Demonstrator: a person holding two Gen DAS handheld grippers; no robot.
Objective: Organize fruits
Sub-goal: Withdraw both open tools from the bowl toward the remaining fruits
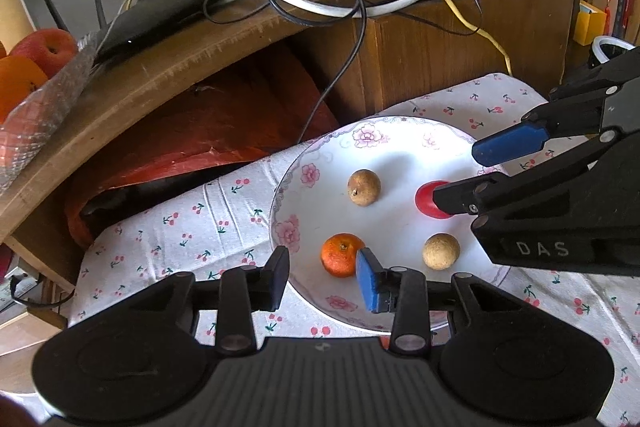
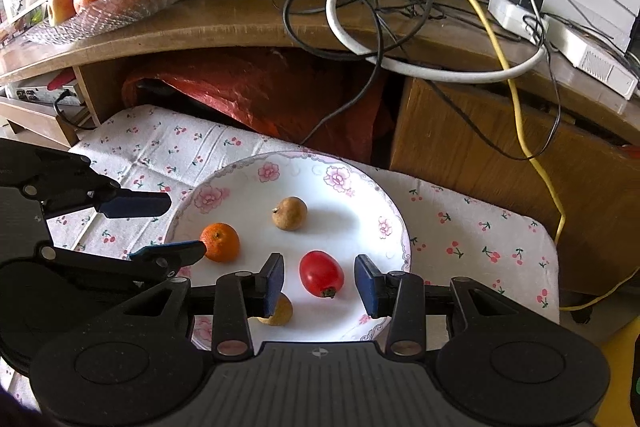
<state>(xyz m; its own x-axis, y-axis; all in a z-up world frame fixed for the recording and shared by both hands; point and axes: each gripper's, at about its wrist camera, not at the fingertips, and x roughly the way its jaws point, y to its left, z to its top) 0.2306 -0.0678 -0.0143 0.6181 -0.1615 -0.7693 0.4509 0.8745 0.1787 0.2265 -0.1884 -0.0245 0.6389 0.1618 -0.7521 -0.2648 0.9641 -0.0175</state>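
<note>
Hovering over the floral plate (image 2: 394, 223), I have both grippers spread and holding nothing. My right gripper (image 2: 319, 285) straddles the red cherry tomato (image 2: 321, 273), one blue pad to each side with clear gaps, so nothing is pinched yet. My left gripper (image 1: 322, 277) sits at the plate's near rim with its right pad just in front of the small mandarin (image 1: 340, 254).

The tomato looks light, smooth and glossy, so I judge it slippery and easy to bruise; I would close gently across its widest middle, clear of the stem end that points toward me. The mandarin has a dimpled, softer peel that should grip better, taken across its sides. Two tan, rough-skinned fruits, probably longans (image 1: 363, 187), lie on the same plate; one is half hidden under my right gripper's left finger in the right wrist view.

The plate is slick glazed china, so round fruit may roll if nudged. It rests on a cherry-print cloth (image 2: 472, 231) in front of a wooden desk (image 2: 240, 23) heaped with cables. A glass dish (image 2: 132, 7) of oranges and apples stands on that desk.
</note>
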